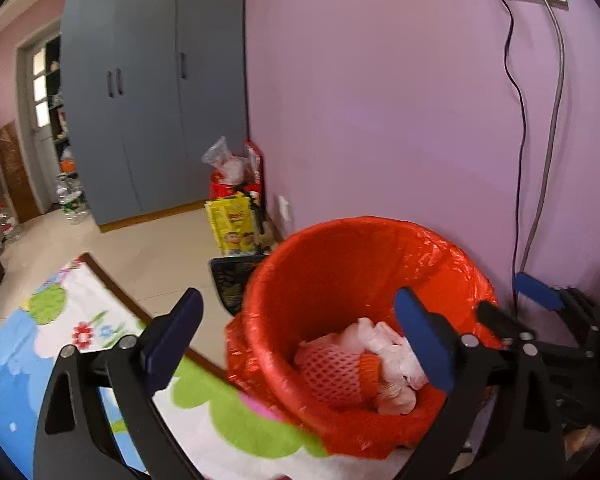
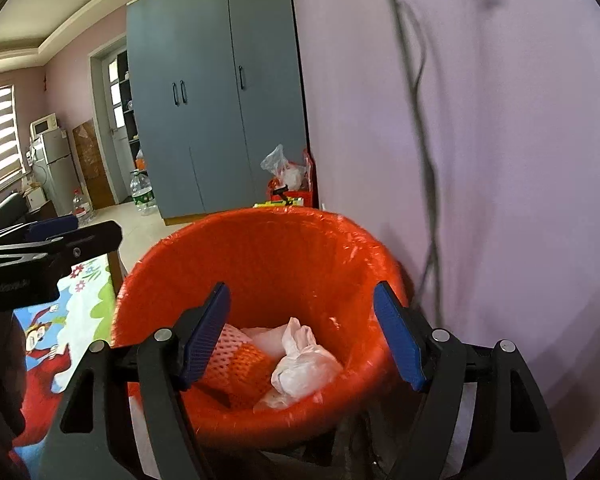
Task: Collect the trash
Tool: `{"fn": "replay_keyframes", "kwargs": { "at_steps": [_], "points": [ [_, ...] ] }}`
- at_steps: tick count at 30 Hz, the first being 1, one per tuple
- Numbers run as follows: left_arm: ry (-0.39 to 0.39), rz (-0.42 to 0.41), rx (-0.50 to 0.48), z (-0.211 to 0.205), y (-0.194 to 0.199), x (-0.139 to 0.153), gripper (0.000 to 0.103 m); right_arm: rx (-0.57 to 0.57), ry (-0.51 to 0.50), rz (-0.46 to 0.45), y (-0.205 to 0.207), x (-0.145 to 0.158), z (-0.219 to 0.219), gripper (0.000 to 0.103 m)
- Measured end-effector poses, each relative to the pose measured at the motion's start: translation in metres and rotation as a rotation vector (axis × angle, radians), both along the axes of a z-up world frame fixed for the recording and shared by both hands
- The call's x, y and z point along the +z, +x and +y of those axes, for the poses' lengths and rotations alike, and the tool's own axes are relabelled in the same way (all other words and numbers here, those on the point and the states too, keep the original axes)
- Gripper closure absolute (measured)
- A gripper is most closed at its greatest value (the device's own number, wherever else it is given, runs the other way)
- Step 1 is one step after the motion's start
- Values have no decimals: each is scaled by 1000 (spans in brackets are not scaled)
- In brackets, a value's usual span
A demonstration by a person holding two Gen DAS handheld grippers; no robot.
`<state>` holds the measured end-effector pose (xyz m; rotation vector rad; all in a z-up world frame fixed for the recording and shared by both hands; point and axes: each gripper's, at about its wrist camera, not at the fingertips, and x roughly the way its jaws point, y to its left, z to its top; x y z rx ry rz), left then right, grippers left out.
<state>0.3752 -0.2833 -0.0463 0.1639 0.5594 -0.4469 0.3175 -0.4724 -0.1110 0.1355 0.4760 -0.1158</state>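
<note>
- Left gripper nearest the lens, jaws spread wide and holding nothing; hangs over the near rim of the bin, one finger over the mat, the other over the bin's mouth
- Right gripper likewise released, empty; poised over the bin with both pads inside the rim line
- Trash at the bottom of the red-lined bin: pink foam net, white crumpled bag, touching each other
- Bin beside the purple wall, cables hanging just behind
- Well apart, by the grey wardrobe: yellow box, red bag stuffed with plastic
</note>
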Motion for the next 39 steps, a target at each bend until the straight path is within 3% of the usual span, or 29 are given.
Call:
{"fn": "replay_keyframes", "kwargs": {
  "at_steps": [5, 8, 11, 16, 30, 39],
  "points": [
    [-22, -58, 45, 22, -27, 33, 5, -14, -7, -34, -31, 32, 2, 26],
    [0, -123, 121, 33, -52, 64, 5, -22, -16, -66, -49, 60, 7, 18],
    [-23, -158, 126, 45, -77, 92, 5, -23, -19, -80, -69, 90, 15, 18],
    [-64, -160, 167, 69, -121, 118, 5, 4, -31, -59, -103, 114, 32, 18],
    [-30, -56, 151, 103, -224, 79, 5, 51, -80, -30, -202, 109, 66, 18],
    [-30, -79, 137, 86, -264, 70, 5, 57, -95, -23, -236, 106, 63, 18]
  ]
}}
